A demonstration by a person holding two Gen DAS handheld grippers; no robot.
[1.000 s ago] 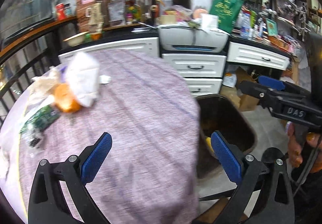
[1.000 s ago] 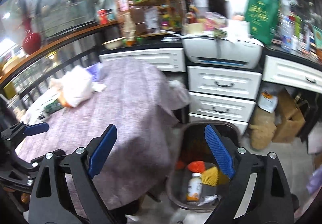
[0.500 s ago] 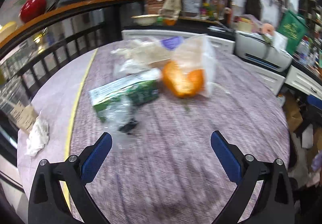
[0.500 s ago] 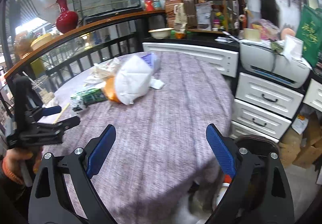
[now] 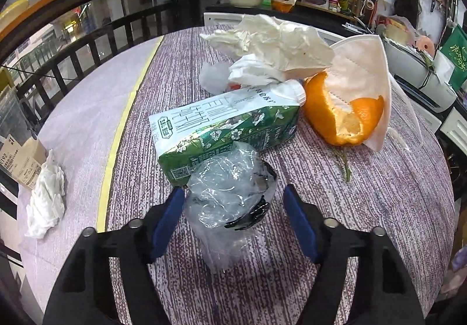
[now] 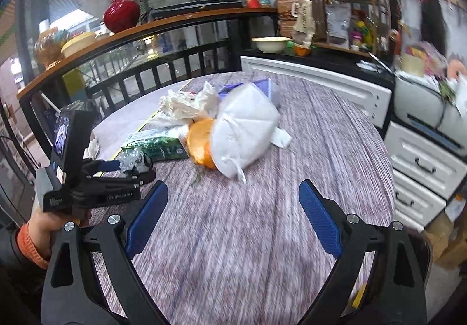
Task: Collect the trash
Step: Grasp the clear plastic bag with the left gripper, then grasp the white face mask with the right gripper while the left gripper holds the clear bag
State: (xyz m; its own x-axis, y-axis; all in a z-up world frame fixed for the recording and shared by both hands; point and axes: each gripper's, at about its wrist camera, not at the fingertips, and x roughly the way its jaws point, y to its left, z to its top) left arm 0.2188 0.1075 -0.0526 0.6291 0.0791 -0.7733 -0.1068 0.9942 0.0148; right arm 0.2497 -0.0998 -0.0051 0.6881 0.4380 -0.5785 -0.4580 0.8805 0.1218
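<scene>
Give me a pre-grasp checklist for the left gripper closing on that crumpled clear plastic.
1. Crumpled clear plastic sits between the left gripper fingers: ok.
2. Fingers open wide enough to close around it: ok.
3. Green milk carton outside the closing path: not ok, it touches the plastic's far side.
4. Right gripper open and away from the grasp: ok.
5. Orange peel and face mask out of the way: ok.
6. Plastic loose from the tablecloth: cannot tell.
</scene>
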